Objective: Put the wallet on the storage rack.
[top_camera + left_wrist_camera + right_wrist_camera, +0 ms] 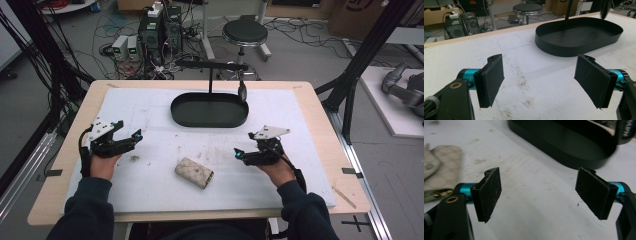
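Overhead, two hand-held grippers rested on a wooden surface [320,130] covered by one white foam sheet [150,115], one in each of a person's hands. The left hand-held gripper [131,131] sat near the sheet's left side, its two jaws spread wide with nothing between them. The right hand-held gripper [240,153] lay toward the right, its two jaws likewise wide apart and empty.

Between the pair, nearer the person, lay one beige patterned pouch [194,173], tilted on the foam and touching neither tool. Farther back stood one black oval tray [210,111], with a single thin black post [210,80] rising from behind it and carrying a horizontal bar.

From the left gripper's view, its two black pads [492,80] framed stained foam, with the tray ahead to the right. From the right gripper's view, the pouch sat just left of the left pad.

Beyond the surface stood one round black stool [245,33] and two black computer towers [161,31] among tangled cables.
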